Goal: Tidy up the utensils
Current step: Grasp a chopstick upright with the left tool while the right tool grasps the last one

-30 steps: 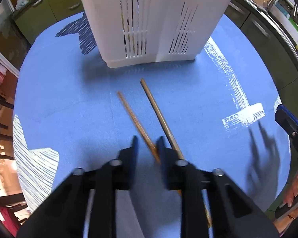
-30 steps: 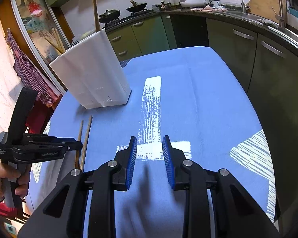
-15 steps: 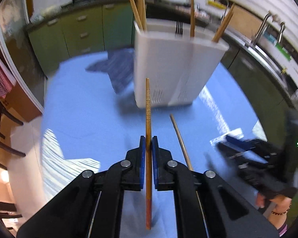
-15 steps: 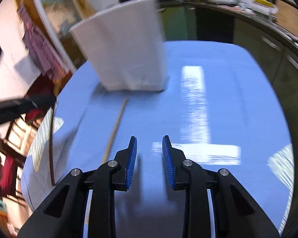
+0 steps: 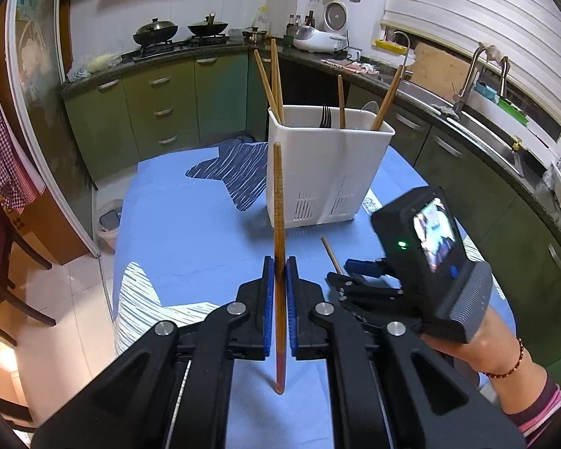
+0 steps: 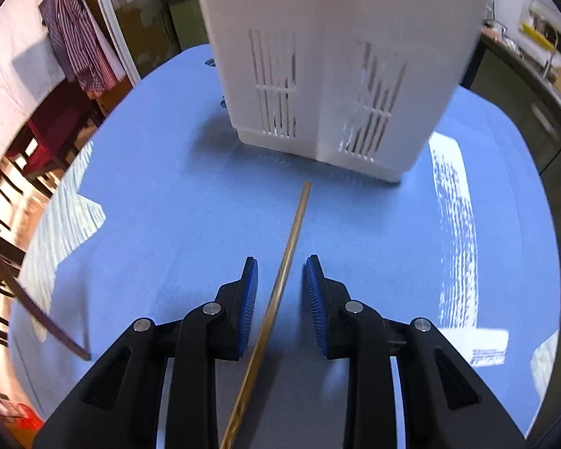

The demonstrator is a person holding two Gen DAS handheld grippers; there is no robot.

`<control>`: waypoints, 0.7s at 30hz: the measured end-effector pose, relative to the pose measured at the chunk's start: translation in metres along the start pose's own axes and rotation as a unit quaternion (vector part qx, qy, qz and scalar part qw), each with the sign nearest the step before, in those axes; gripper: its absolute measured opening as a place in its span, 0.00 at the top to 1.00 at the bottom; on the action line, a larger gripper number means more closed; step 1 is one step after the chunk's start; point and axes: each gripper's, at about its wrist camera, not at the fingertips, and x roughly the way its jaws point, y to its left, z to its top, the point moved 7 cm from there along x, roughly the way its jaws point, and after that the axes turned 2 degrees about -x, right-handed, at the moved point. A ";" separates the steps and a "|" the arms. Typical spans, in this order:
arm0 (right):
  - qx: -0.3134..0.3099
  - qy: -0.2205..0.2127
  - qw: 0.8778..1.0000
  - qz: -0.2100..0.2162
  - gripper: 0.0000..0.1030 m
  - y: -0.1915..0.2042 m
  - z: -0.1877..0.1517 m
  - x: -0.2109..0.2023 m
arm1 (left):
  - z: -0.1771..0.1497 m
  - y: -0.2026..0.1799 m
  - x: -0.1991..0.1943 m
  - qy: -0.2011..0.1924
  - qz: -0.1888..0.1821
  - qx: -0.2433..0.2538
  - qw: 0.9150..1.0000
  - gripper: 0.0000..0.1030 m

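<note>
Green kitchen cupboards (image 5: 161, 104) and a dark worktop with pots run along the back wall. Up front is a counter (image 5: 190, 232) with a smooth blue cloth that has white and dark brush marks on it.

On it stands a tall white plastic holder (image 5: 329, 172) with thin slots near the bottom. Wooden chopsticks and a fork poke out of its top.

The left hand-held gripper (image 5: 279, 273) is squeezed tight on a long, thin wooden chopstick (image 5: 278, 202) — its blue ribbed pads press on both sides. The stick points up and away, its tip in front of the holder's near corner. A second ago this chopstick lay flat on the cloth beside another one, and the jaws were still apart around it. Now it is lifted off the cloth.

The other chopstick (image 6: 288, 254) is round and light brown, and it lies on the cloth. The right hand-held gripper (image 6: 280, 280) has its jaws apart on either side of this stick — the pads do not touch it. A second ago it was over bare cloth off to the side.
</note>
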 end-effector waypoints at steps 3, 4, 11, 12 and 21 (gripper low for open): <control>0.004 0.010 1.000 0.006 0.75 -0.002 0.005 0.004 | -0.002 0.002 -0.004 -0.002 -0.002 -0.001 1.000 0.94; 0.007 0.013 1.000 0.004 0.82 -0.005 0.007 0.005 | -0.003 0.002 -0.004 -0.002 -0.003 0.000 1.000 0.94; 0.016 0.019 1.000 0.014 0.94 -0.012 0.013 0.007 | -0.004 0.002 -0.006 -0.004 -0.002 0.002 1.000 0.94; 0.018 0.016 1.000 0.018 0.94 -0.013 0.014 0.005 | -0.004 0.002 -0.007 -0.005 -0.002 0.002 1.000 0.94; 0.041 -0.064 0.996 0.043 0.94 -0.026 0.014 -0.061 | -0.002 0.003 -0.009 -0.007 -0.002 0.004 1.000 0.94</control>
